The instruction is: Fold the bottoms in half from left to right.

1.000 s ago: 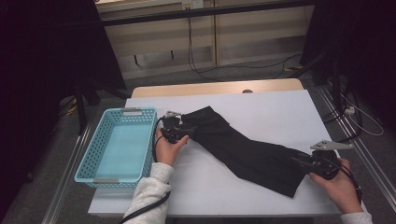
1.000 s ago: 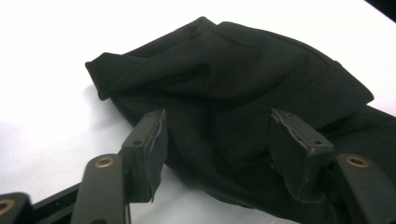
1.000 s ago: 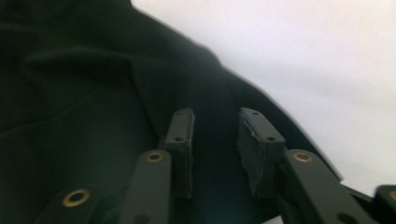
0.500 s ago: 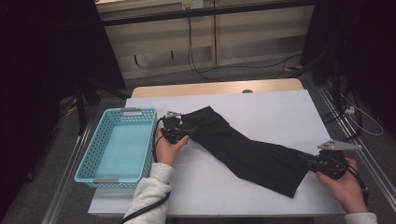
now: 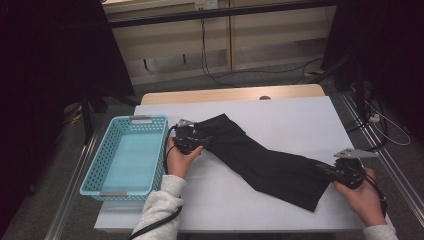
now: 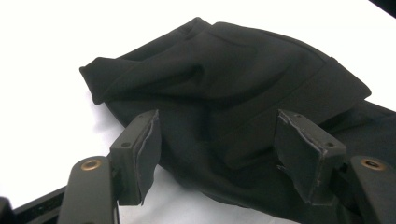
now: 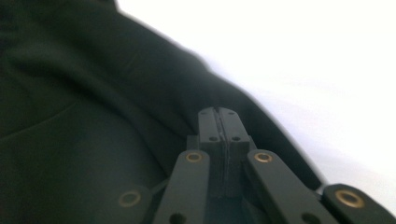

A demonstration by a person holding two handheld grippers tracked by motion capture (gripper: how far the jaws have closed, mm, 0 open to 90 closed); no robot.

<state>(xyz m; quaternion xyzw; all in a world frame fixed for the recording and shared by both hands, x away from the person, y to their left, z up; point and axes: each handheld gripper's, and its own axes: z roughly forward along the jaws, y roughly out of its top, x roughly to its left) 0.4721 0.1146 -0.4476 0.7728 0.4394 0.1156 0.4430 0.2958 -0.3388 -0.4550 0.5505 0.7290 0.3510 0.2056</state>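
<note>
A black garment (image 5: 260, 160) lies stretched slantwise across the white table (image 5: 300, 120). My left gripper (image 5: 201, 140) is at its upper left end, beside the basket. In the left gripper view its jaws (image 6: 217, 126) stand apart over the folded cloth (image 6: 224, 84); they have just been opening, and the pads do not press on it. My right gripper (image 5: 327, 170) is at the garment's lower right end. Its jaws (image 7: 218, 112) have just been closing and now meet at the edge of the dark cloth (image 7: 70, 116).
A light blue plastic basket (image 5: 100, 192) stands at the table's left edge, next to my left hand. Bare white table lies behind and in front of the garment. Cables run over the floor beyond the table's right side.
My right hand has shifted slightly at the garment's lower right end. My left hand and the garment lie as before.
</note>
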